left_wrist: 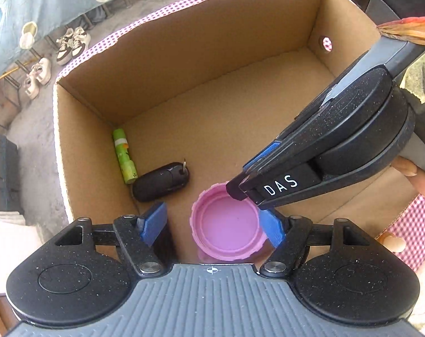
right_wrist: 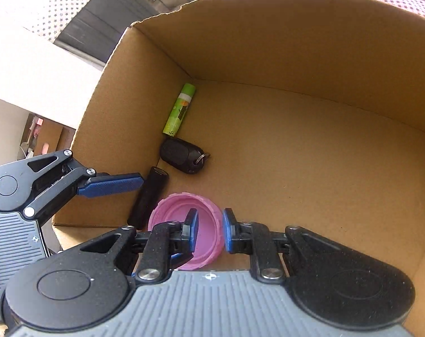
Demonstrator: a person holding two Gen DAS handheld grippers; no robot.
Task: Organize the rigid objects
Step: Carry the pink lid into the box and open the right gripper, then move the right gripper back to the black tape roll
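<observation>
Your right hand-held gripper [right_wrist: 209, 231] pinches the rim of the pink lid [right_wrist: 184, 219] between nearly closed jaws, low inside the cardboard box [right_wrist: 296, 56]. Your left hand-held gripper [left_wrist: 212, 224] stands wide, its pads either side of the lid without pressing it. A green tube [right_wrist: 179, 109], a black key fob [right_wrist: 181, 154] and a black cylinder [right_wrist: 149, 196] lie by the box's left wall.

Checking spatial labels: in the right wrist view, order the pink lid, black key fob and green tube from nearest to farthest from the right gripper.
1. pink lid, its rim between the right gripper fingers.
2. black key fob, beyond it by the left wall.
3. green tube, in the far left corner.
</observation>
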